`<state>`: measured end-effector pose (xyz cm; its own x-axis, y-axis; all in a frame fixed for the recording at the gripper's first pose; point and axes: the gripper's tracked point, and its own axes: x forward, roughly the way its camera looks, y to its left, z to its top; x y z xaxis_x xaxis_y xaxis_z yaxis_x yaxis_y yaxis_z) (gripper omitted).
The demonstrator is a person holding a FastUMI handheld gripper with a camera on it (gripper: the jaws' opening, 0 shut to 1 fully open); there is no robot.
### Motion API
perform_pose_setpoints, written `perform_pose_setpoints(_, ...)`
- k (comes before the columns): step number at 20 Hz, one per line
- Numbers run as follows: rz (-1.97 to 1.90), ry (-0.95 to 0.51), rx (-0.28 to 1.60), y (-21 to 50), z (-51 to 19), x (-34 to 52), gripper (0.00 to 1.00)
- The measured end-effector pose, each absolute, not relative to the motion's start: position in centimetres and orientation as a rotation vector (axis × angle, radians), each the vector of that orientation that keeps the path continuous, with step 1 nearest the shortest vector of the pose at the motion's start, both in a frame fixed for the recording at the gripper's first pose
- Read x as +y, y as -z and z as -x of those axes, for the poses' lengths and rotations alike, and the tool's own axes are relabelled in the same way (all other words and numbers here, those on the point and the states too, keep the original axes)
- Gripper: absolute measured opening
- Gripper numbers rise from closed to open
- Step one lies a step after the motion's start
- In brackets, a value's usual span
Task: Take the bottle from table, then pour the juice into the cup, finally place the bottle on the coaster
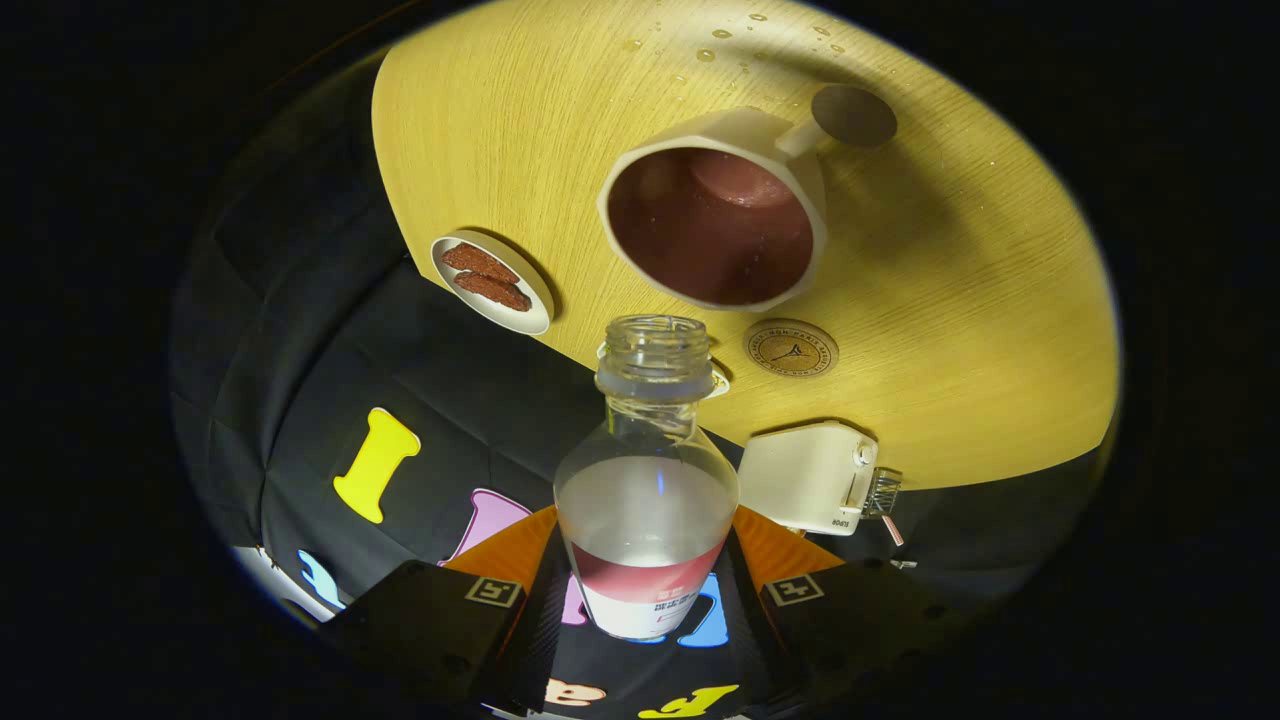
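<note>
My gripper (645,600) is shut on a clear plastic bottle (648,470), both fingers pressing its labelled lower body. The bottle is uncapped, and its open neck points ahead toward the table. A little red juice lies in its lower part. Just beyond the bottle's mouth stands a white faceted cup (715,215) with a handle; its inside looks dark red with juice. A round cork coaster (791,348) lies on the wooden table (980,330) just right of the bottle's mouth, below the cup. The whole view is tilted, with the table seen from above.
A small white plate with brown biscuits (491,279) sits left of the cup near the table edge. A white boxy appliance (815,478) stands right of the bottle. Several drops (720,40) lie on the table beyond the cup. A dark round disc (853,115) lies by the cup's handle.
</note>
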<state>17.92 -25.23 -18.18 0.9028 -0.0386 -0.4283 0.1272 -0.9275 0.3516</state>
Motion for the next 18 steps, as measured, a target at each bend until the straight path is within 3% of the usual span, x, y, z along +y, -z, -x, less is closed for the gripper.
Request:
perform_pose_setpoints(8, -2.337, 0.617, 0.075, 16.9, -17.1, -22.7, 0.73)
perform_pose_setpoints(18, -1.590, 0.425, 0.121, 10.8, -16.0, -18.9, 0.73)
